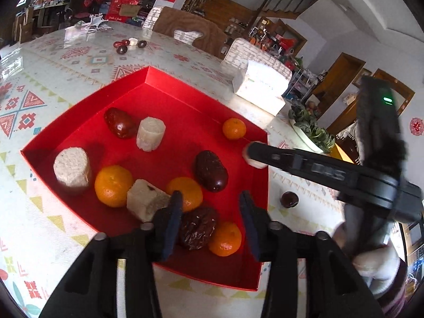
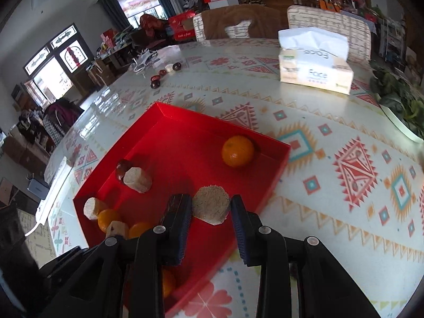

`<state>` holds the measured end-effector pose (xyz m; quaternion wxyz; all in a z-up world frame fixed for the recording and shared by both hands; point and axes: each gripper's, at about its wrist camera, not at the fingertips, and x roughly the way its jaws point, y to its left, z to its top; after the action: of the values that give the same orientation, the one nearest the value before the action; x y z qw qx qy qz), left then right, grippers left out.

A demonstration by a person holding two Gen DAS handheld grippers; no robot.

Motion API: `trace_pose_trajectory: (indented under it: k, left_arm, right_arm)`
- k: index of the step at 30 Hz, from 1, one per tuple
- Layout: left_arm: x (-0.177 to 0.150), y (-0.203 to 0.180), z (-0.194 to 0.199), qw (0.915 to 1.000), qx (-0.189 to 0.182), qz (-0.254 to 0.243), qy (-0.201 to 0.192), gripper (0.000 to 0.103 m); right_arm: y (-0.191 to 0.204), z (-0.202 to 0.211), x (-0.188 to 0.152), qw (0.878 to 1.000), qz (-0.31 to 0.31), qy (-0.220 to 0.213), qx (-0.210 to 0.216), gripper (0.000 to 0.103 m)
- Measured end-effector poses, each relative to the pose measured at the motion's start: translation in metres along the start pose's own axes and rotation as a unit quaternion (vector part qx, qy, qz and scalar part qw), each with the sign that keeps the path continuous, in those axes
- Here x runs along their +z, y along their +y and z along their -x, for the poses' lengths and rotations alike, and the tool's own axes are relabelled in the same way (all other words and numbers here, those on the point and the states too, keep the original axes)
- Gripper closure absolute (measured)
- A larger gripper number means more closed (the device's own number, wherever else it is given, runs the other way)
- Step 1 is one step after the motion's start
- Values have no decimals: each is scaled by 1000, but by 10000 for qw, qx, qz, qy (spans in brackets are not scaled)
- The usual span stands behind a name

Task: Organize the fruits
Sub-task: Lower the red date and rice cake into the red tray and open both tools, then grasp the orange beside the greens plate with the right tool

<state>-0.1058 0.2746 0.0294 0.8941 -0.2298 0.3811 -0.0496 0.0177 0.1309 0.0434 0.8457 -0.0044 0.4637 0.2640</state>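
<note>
A red tray (image 1: 172,90) on the patterned table holds several oranges (image 1: 113,185), dark red dates (image 1: 211,171) and pale round cake pieces (image 1: 72,167). My left gripper (image 1: 212,214) is open above the tray's near side, over a wrinkled date (image 1: 197,226) and an orange (image 1: 225,238). My right gripper (image 2: 212,212) is shut on a pale round cake piece (image 2: 211,208) just above the tray's (image 2: 185,122) right edge; in the left wrist view it reaches in from the right (image 1: 254,156). One date (image 1: 289,199) lies on the table right of the tray.
A tissue box (image 2: 315,61) stands at the far right of the table, with a bowl of greens (image 2: 397,106) beyond it. A few dates and a pale piece (image 1: 129,44) lie far back on the table. Chairs (image 2: 238,23) stand behind the table.
</note>
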Motion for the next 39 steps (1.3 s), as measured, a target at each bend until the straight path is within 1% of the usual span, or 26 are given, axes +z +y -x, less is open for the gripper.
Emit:
trace_pose_trajectory:
  k: [2, 4, 6, 10, 14, 18, 21, 23, 26, 30, 34, 37, 39]
  left_arm:
    - [3, 3, 4, 10000, -20, 58, -64, 50]
    - [5, 8, 8, 9998, -57, 148, -99, 48]
    - [7, 12, 13, 9996, -41, 213, -152, 44]
    - [9, 15, 20, 9993, -4, 278, -253, 35]
    - [9, 9, 30, 9989, 133, 228, -388, 24]
    - [8, 2, 41, 9986, 134, 185, -483, 23]
    - [6, -7, 48, 9985, 147, 91, -513, 23]
    - [3, -16, 54, 9985, 109, -4, -536, 23]
    - [0, -35, 61, 9980, 79, -192, -602, 23]
    - [-8, -66, 67, 9967, 34, -511, -638, 23]
    - [-20, -101, 71, 9936, 35, -915, -661, 23]
    - [-30, -123, 75, 9884, 293, -1254, -805, 23]
    - [-37, -139, 78, 9812, 599, -1558, -970, 23]
  right_arm:
    - [1, -9, 4, 10000, -27, 47, -49, 68]
    - [1, -14, 6, 9999, -109, 104, 35, 67]
    - [0, -11, 6, 9999, -122, 23, 35, 65]
    - [-7, 4, 4, 9997, -214, -115, 27, 60]
    - [-21, 27, -7, 9991, -319, -286, -56, 55]
    - [-41, 55, -27, 9977, -390, -484, -258, 50]
    - [-60, 77, -49, 9959, -418, -601, -541, 48]
    - [-76, 88, -63, 9947, -489, -625, -660, 45]
    - [-110, 107, -87, 9917, -748, -590, -858, 45]
    - [-150, 138, -111, 9849, -1176, -741, -1030, 45]
    - [-170, 166, -131, 9798, -1330, -915, -1180, 45]
    - [-178, 181, -143, 9776, -1347, -1008, -1267, 45]
    - [-181, 187, -149, 9765, -1379, -1069, -1265, 45]
